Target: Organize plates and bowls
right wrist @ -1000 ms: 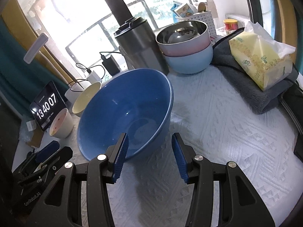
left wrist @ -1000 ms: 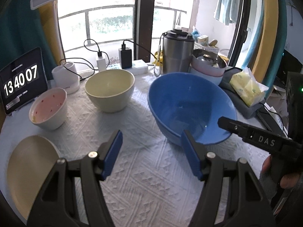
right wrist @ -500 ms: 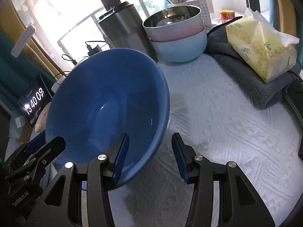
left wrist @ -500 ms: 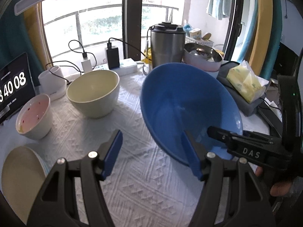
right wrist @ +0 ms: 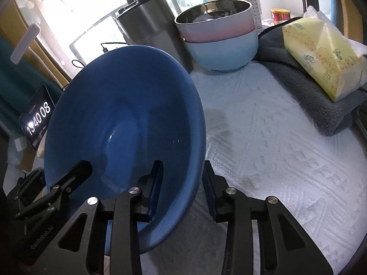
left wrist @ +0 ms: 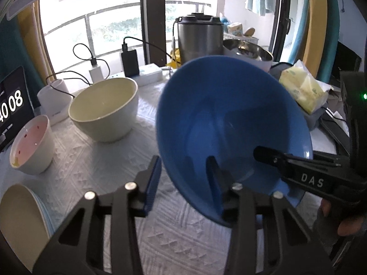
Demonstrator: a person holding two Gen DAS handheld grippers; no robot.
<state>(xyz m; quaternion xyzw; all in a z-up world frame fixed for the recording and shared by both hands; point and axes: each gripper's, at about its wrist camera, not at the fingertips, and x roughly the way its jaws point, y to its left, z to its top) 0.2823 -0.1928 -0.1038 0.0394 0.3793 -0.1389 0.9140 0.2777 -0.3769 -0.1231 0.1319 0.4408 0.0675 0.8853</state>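
A big blue bowl is lifted and tilted off the white cloth. My left gripper straddles its left rim, one finger inside and one outside, closed on the wall. My right gripper straddles the opposite rim the same way and also shows in the left wrist view. A cream bowl, a small pink-lined bowl and a cream plate sit to the left. A steel bowl stacked in pink and light-blue bowls stands at the back.
A steel canister stands at the back centre. A yellow tissue pack lies on a grey towel at the right. A clock tablet, a white cup, chargers and cables line the back left.
Both grippers have narrowed onto the blue bowl's rim. The bowl has risen and tilted further, now standing steeply off the cloth.
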